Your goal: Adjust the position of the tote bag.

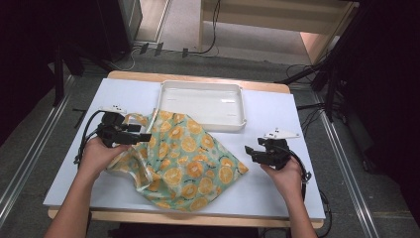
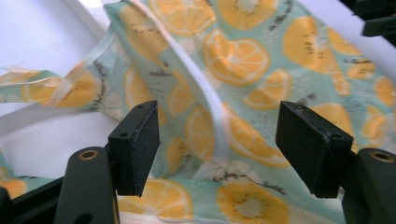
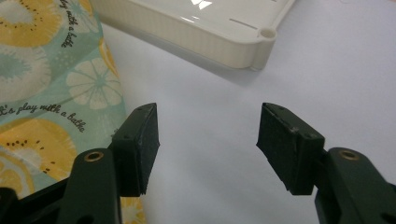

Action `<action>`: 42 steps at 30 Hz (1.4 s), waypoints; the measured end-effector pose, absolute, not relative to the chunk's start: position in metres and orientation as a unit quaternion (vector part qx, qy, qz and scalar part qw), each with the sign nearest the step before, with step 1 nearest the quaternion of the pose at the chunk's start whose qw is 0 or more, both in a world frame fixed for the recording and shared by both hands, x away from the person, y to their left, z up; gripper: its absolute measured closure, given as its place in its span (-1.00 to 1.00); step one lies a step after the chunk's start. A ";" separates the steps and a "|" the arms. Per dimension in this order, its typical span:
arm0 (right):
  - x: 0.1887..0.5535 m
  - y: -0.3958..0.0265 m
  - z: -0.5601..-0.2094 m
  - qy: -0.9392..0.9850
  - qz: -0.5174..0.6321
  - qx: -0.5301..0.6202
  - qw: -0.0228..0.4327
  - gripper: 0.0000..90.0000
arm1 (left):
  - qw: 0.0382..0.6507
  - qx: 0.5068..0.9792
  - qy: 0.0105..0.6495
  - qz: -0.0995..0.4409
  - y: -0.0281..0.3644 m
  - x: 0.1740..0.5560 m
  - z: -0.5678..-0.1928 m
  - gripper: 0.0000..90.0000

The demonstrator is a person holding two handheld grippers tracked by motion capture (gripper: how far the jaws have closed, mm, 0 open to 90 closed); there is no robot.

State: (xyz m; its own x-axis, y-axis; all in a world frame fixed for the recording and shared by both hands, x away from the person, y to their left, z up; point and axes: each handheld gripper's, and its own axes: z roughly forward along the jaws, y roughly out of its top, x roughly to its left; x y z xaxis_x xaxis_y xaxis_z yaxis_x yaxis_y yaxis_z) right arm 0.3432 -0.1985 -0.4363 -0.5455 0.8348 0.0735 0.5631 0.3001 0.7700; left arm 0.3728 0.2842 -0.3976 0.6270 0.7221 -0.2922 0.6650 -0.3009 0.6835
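- We are working on a citrus-print garment [image 1: 185, 161], mint green with orange slices, which is lying crumpled on the white table [image 1: 277, 198], its upper edge reaching to just beside the front wall of the white tray [image 1: 203, 121].
- We are holding the left gripper [image 1: 141, 134] over the garment's left side; in the left gripper view its jaws are standing wide apart, with a white-piped edge [image 2: 210, 107] running between them, and the pads are pressing on nothing.
- We are keeping the right gripper [image 1: 250, 151] just off the garment's right corner; in the right gripper view its jaws are also standing wide, with bare table between them and the printed cloth [image 3: 51, 93] lying to one side, so it is holding nothing.
- Judging progress, we are reckoning that little is done: the garment is still bunched and uneven, with a strap [image 2: 56, 86] trailing off to the side, and no neat fold is showing.
- The tray is sitting empty at the far side of the table, so if the garment is meant to end up there, that step is not yet done.
- We are guessing the piped edge is a neckline or armhole, though the close view is too tight to be sure.
- What is left, as we are reading it: taking hold of the cloth on both sides, spreading it flat, then folding.
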 end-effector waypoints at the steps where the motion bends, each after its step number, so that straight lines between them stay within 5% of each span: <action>1: 0.343 -0.198 -0.436 0.787 0.391 0.444 0.174 -0.13 | 0.402 0.807 0.431 0.037 0.284 0.374 -0.399 -0.30; 7: 0.343 -0.196 -0.438 0.792 0.383 0.442 0.176 -0.14 | 0.355 0.825 0.438 0.035 0.275 0.379 -0.413 -0.35; 29: 0.344 -0.192 -0.439 0.794 0.385 0.434 0.181 -0.14 | 0.344 0.823 0.451 0.029 0.277 0.379 -0.452 -0.43; 42: 0.344 -0.190 -0.440 0.798 0.381 0.431 0.182 -0.13 | 0.333 0.832 0.443 0.040 0.273 0.373 -0.453 0.25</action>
State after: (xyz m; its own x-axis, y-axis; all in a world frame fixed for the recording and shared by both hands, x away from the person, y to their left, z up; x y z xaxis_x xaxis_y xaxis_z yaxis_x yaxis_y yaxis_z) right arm 0.3442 -0.1900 -0.4405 -0.5628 0.8257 0.0378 0.5479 0.3385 0.7650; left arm 0.3734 0.2726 -0.4525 0.6050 0.7627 -0.2286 0.7095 -0.3861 0.5894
